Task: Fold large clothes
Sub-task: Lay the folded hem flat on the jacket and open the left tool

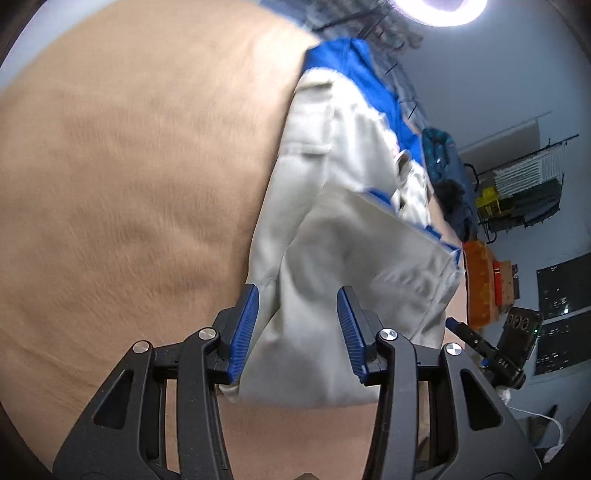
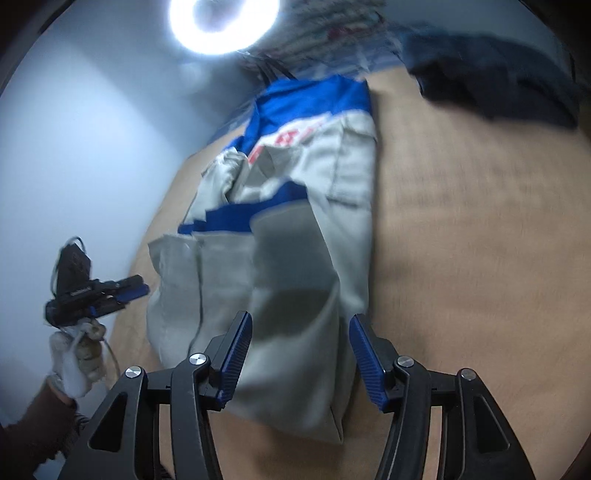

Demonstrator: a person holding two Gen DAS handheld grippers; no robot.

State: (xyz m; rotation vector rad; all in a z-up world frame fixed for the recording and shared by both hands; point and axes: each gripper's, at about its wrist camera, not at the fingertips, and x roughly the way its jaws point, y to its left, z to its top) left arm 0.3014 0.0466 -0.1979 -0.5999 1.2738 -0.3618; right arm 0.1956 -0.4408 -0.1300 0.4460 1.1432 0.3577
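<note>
Left wrist view: the left gripper point(image 1: 297, 332) has its jaws apart over the near end of the grey-and-blue work jacket point(image 1: 354, 243), folded on the tan table point(image 1: 129, 184). Right gripper point(image 2: 301, 354) likewise spread above the jacket's near edge.

Ring light point(image 2: 223, 23) glare, motion blur, fisheye vignette

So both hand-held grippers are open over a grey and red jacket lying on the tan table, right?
Not quite: the jacket is grey and blue, with only small red lettering, as the right wrist view shows. Both hand-held grippers, left and right, are open over it on the tan table.
</note>
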